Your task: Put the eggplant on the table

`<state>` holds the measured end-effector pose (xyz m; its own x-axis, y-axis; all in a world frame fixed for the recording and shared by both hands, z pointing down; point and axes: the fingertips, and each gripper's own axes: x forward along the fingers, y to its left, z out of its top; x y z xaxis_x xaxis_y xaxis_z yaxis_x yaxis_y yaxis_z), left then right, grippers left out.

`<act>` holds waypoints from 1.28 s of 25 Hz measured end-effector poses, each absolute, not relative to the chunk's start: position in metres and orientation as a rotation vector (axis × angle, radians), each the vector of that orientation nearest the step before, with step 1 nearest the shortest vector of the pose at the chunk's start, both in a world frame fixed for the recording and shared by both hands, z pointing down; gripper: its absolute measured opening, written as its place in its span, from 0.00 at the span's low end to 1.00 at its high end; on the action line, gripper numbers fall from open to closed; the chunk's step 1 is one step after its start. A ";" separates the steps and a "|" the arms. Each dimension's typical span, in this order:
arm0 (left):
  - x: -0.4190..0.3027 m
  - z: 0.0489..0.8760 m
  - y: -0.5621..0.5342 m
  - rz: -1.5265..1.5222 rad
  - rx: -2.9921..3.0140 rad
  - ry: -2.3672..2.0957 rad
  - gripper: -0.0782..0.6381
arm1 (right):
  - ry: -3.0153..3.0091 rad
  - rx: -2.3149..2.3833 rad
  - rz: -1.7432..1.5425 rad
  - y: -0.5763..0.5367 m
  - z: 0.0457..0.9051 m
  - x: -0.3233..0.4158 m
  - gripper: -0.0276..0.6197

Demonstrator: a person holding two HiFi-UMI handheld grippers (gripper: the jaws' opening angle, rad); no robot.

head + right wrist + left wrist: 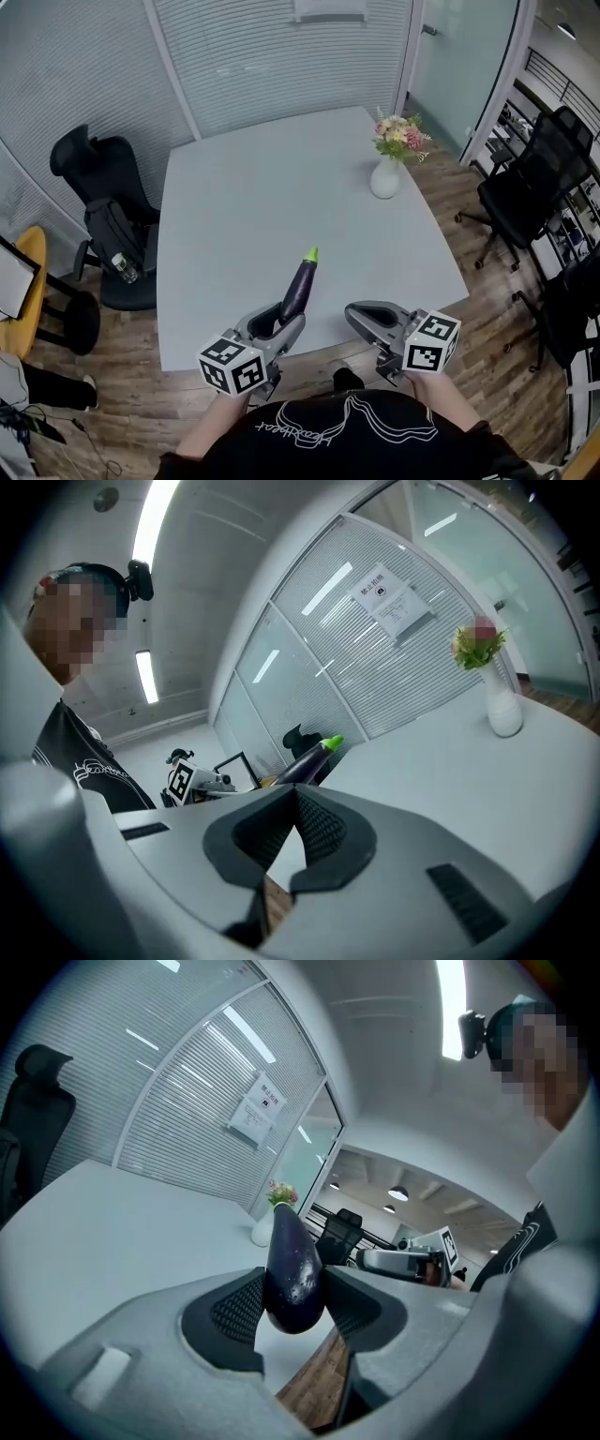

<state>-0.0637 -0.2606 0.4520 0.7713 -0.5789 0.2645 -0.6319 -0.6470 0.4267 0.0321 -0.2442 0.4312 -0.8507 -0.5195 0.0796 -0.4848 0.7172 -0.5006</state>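
A dark purple eggplant (297, 289) with a green stem tip sticks forward and up out of my left gripper (279, 321), which is shut on its thick end. In the left gripper view the eggplant (292, 1265) is pinched between both ribbed pads, above the near edge of the light grey table (253, 206). My right gripper (362, 315) hovers beside it at the same table edge, shut with nothing in it. In the right gripper view its fingertips (296, 797) meet, and the eggplant (306, 763) shows beyond them to the left.
A white vase of flowers (385, 174) stands at the table's far right. A black office chair (108, 211) is at the table's left, and more black chairs (525, 202) at the right. Wooden floor lies below the near edge.
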 end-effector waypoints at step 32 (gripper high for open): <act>-0.065 0.579 -0.371 0.398 2.191 -1.364 0.40 | 2.945 -0.558 -0.954 -0.362 0.470 0.072 0.06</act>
